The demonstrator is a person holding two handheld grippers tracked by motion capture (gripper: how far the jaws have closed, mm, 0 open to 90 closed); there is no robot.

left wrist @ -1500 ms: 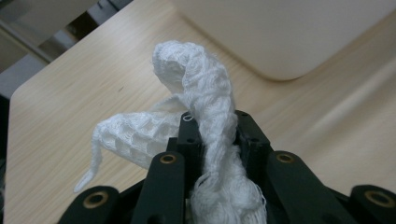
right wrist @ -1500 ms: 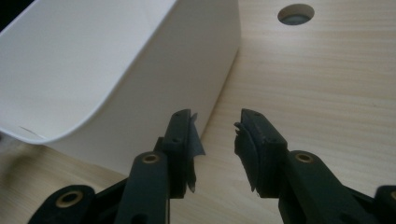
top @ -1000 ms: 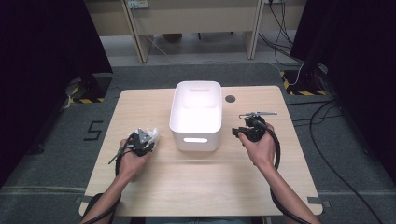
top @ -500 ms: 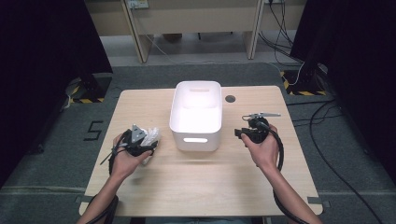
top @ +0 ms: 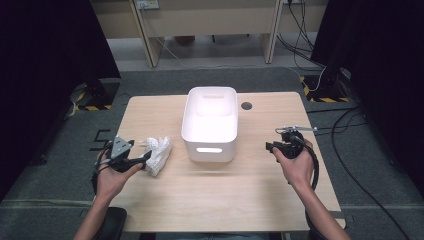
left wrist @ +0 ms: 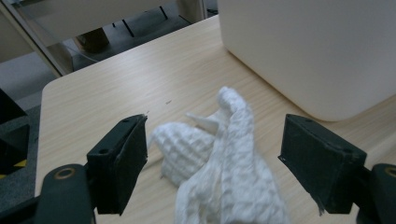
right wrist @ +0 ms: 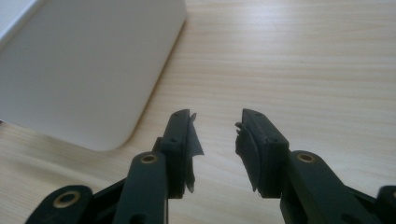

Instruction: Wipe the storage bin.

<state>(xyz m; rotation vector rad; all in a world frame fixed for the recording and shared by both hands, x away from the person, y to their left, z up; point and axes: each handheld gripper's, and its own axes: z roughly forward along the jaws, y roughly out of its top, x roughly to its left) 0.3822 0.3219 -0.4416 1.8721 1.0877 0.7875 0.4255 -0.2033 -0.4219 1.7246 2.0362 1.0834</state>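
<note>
A crumpled white waffle-weave cloth (top: 158, 152) lies on the wooden table (top: 215, 200), left of a white plastic bin (top: 210, 122). My left gripper (top: 146, 158) points at the cloth from the left. In the left gripper view the cloth (left wrist: 219, 158) sits between the wide-open jaws of the left gripper (left wrist: 215, 121), and neither pad touches it. These jaws have just been opening. My right gripper (top: 270, 146) hovers right of the bin, open. The right gripper view shows nothing between the jaws of the right gripper (right wrist: 216, 116), with the bin's corner (right wrist: 88, 70) to the left.
A dark round grommet hole (top: 246, 105) sits in the table behind the bin's right corner. The bin has a handle slot (top: 208, 150) in its near wall. Cables (top: 350, 120) run over the floor to the right of the table.
The left gripper has opened, let go of the cloth and drawn back to the left and toward the person. The cloth now rests on the table. The right gripper drifted slightly right.
</note>
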